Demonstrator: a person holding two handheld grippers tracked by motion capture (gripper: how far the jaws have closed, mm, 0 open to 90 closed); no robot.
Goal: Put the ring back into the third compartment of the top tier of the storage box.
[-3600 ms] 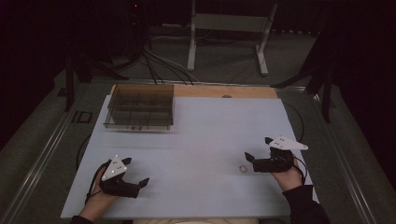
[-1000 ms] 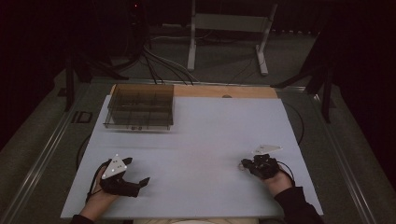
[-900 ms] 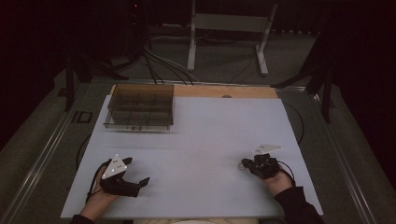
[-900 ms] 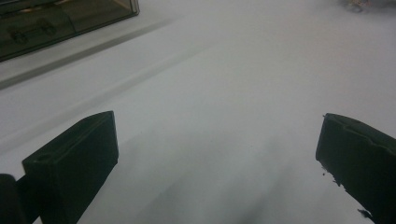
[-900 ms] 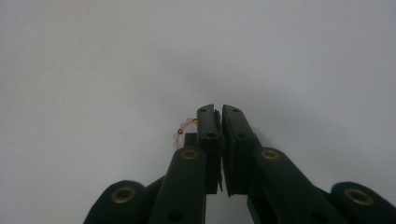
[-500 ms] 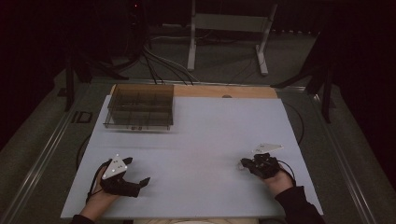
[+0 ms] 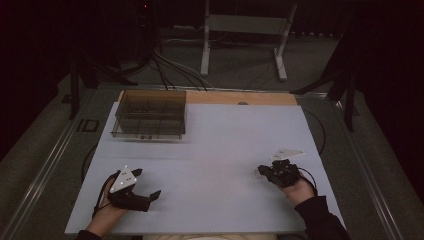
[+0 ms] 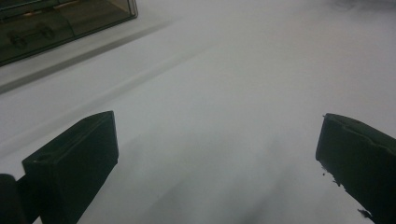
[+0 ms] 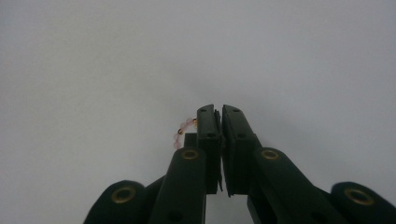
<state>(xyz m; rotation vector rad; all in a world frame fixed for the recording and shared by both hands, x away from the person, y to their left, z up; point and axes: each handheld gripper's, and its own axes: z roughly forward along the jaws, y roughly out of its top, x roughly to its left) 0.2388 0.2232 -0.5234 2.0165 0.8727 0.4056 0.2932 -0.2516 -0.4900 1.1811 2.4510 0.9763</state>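
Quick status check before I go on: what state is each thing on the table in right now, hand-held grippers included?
Left hand-held gripper: open, nothing between its jaws, low over the white table.
Right hand-held gripper: shut on the bead bracelet, tips at the table.
Bead bracelet: pinched at one side, a pink arc sticking out beside the jaws.
Clear box: upright at the far left of the table, untouched; whether it has a lid I cannot tell.

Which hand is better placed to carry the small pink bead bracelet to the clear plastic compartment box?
Right. The right tool is already shut on the small pink bead bracelet. The left tool is open with nothing between its jaws, though it sits on the same side as the clear plastic compartment box.
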